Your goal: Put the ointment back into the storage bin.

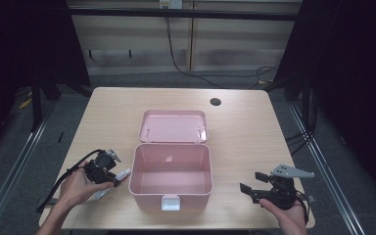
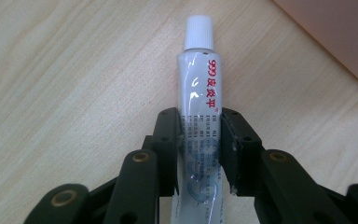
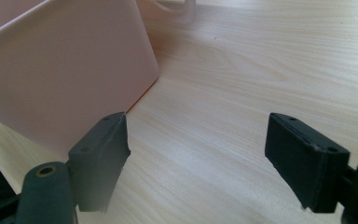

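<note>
A white ointment tube [image 2: 199, 100] with a ribbed white cap and red lettering lies on the wooden table, just left of the pink box. My left gripper [image 2: 200, 122] is shut on the tube's lower half, both pads pressed against its sides. From above, that left gripper [image 1: 113, 175] sits at the box's left wall with the tube [image 1: 122, 174] poking out toward it. The open pink box [image 1: 170, 157] stands mid-table, its lid [image 1: 173, 126] folded back. My right gripper [image 1: 251, 183] rests open near the front right edge, nothing between its jaws [image 3: 198, 154].
A white latch [image 1: 171, 202] hangs on the box's front wall. A round cable hole [image 1: 215, 102] sits at the far right of the table. Bare wood lies between the box's right wall [image 3: 60, 79] and my right gripper.
</note>
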A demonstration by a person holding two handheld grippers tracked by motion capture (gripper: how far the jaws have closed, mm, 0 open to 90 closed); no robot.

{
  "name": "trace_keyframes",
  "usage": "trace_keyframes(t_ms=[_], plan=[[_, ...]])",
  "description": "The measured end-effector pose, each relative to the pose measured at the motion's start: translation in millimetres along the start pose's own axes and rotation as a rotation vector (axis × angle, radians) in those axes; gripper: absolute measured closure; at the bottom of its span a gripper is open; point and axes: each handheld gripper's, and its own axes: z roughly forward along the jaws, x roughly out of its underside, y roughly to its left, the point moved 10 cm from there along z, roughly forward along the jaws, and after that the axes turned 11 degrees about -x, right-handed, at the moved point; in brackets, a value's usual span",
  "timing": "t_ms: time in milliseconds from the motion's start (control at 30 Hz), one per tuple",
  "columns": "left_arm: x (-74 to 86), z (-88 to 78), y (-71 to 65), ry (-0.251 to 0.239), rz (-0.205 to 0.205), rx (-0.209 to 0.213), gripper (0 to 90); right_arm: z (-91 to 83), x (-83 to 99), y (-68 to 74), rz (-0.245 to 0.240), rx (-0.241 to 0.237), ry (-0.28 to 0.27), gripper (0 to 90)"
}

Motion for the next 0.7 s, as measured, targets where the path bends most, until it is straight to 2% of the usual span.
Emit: trace_keyframes(t_ms=[33, 133, 300, 333, 400, 433, 500, 700], plan=[[-0.9, 0.2, 0.2, 0.005, -0.017, 0.01, 69.3, 0.1, 0.1, 0.0, 0.001, 0.0, 0.001, 21.2], [0.0, -3.9, 2.4, 0.012, -0.021, 0.016, 71.4, 0.7, 0.3, -0.5, 0.0, -0.002, 0.003, 21.2], [2.7, -4.7, 0.9, 0.016, -0.012, 0.017, 71.5, 0.4, 0.4, -0.3, 0.003, 0.001, 0.003, 21.2], [4.0, -6.7, 0.2, 0.021, -0.008, 0.03, 71.5, 0.2, 0.6, -0.1, 0.005, 0.0, 0.003, 21.2], [4.4, -9.3, 1.5, 0.01, -0.015, 0.026, 71.4, -0.2, 0.4, -0.6, 0.005, 0.002, 0.0, 21.2], [4.9, -11.7, 1.2, 0.008, -0.024, 0.041, 71.4, -0.3, 0.5, -0.6, 0.005, 0.002, 0.001, 21.2], [5.2, -15.4, 2.7, -0.008, -0.028, 0.045, 71.4, -0.3, 0.7, -0.6, 0.008, 0.003, 0.001, 21.2], [7.6, -26.8, 3.4, -0.01, -0.029, 0.066, 71.5, -0.1, -0.4, 0.1, 0.003, -0.004, -0.004, 20.9]])
